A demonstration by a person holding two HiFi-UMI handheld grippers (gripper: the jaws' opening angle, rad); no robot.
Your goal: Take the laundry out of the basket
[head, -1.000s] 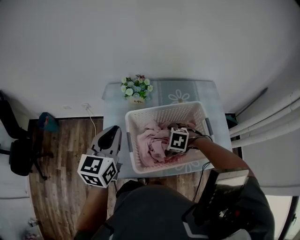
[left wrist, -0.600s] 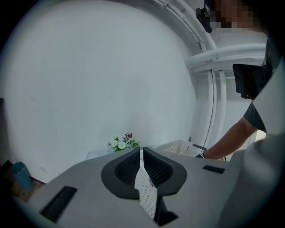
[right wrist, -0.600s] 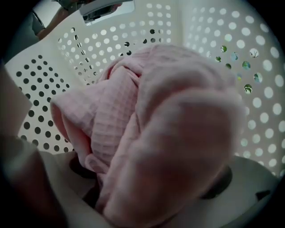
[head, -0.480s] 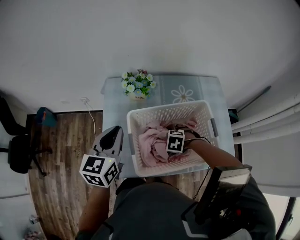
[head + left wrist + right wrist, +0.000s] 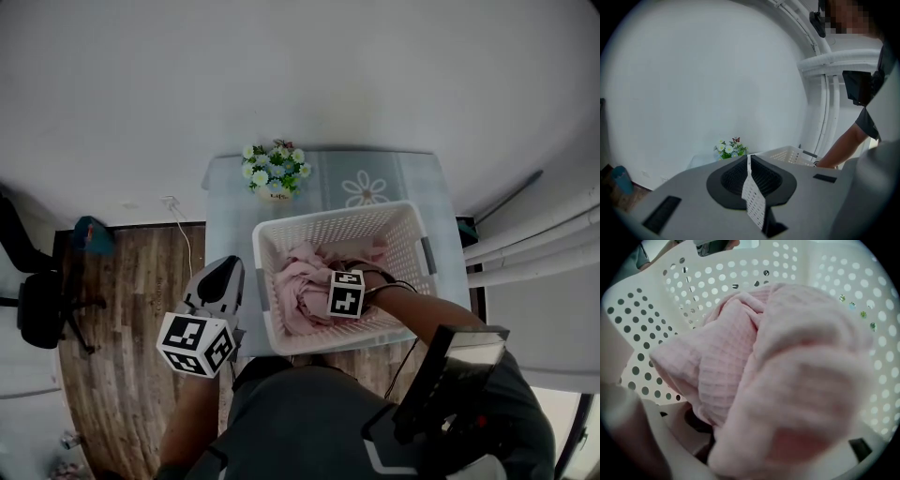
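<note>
Right gripper (image 5: 343, 294) has slid a little toward me and toward the near-left of the laundry basket (image 5: 323, 217) over the last second, its marker cube now lower over the pile. Its view is filled with the pink waffle-weave cloth (image 5: 740, 357), bunched up against the lens and covering the jaws, so I read it as clenched on that cloth (jaw tips themselves buried in fabric). I take this as the start of the lift-out, though nothing has left the basket yet. All the laundry is inside, heaped toward the left half.

Left gripper (image 5: 220, 274) has barely moved. It hangs outside the basket's left wall, over the edge of the table (image 5: 319, 178), jaws pressed together with nothing in them.

Materials:
- The cloth is soft and limp, with a gridded waffle texture in thick rounded folds. A darker item shows under it at the right, too hidden to name.
- The basket is rigid white plastic, rectangular, with walls punched in round holes and grey handles.
- The tabletop is pale and smooth, with a daisy print.
- The flower pot (image 5: 274, 175) stands behind the basket.
- The wood floor (image 5: 131, 309) is at left.
</note>
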